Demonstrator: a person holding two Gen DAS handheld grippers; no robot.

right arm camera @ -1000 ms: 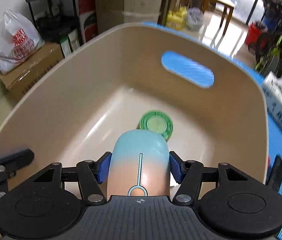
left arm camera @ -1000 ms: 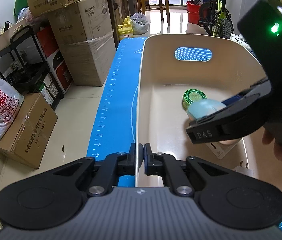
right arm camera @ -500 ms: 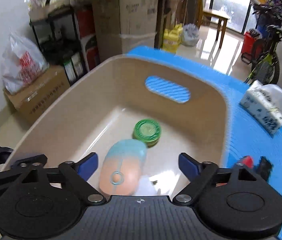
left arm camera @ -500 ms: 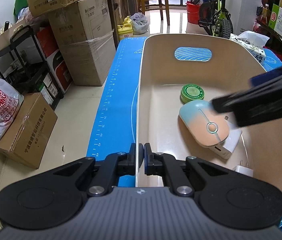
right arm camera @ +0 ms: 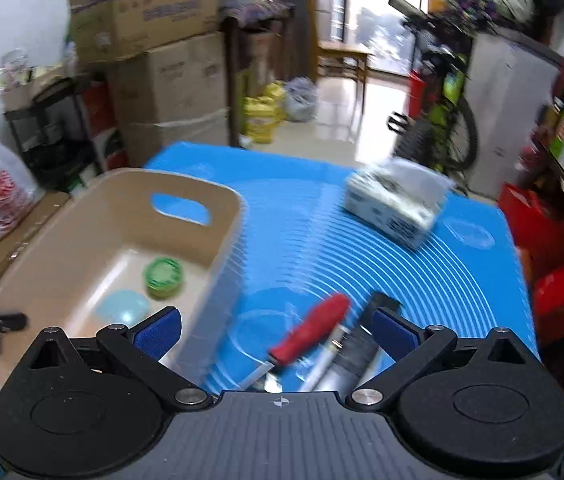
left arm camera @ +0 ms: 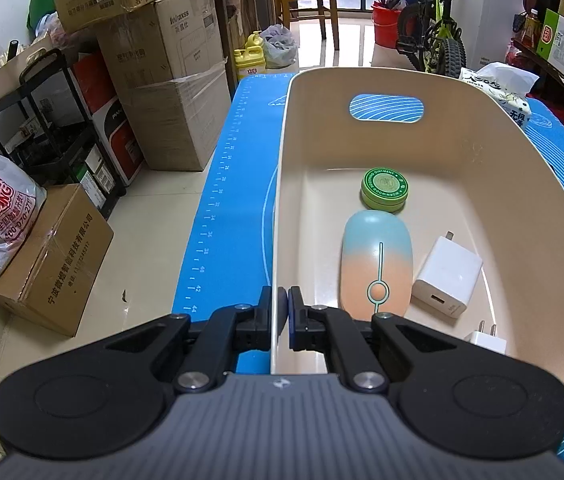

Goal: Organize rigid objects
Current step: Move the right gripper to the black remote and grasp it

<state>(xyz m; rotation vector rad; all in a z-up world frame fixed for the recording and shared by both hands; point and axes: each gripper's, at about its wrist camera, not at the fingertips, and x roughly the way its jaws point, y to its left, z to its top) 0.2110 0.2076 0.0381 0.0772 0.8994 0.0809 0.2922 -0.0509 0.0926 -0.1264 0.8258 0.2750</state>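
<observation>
Left hand-held gripper (left arm camera: 280, 312): jaws pressed together on the near left wall of the beige bin (left arm camera: 554, 216), pinching the rim and steadying it.

Right hand-held gripper (right arm camera: 278, 330): jaws opening, nearly at full spread, nothing between the pads. It hangs over the blue mat (right arm camera: 362, 248) covering the bench, just right of the bin's right wall.

Next object, by judgement: the red-handled tool (right arm camera: 310, 334), lying on the mat directly ahead of and below the right gripper. Long axis runs diagonally, red handle up and right, metal tip down and left toward the gripper body. A grey-black bar-shaped item (right arm camera: 352, 354) lies just beside it on the right, roughly parallel; the view is blurred, so whether they touch is unclear.

Right hand is far nearer.

Bin holds mouse (left arm camera: 376, 264), green tin (left arm camera: 385, 189), white charger (left arm camera: 447, 270), a second plug (left arm camera: 486, 340); open floor remains along the left wall.

Tissue pack (right arm camera: 394, 202) sits well apart, far side of the mat.
</observation>
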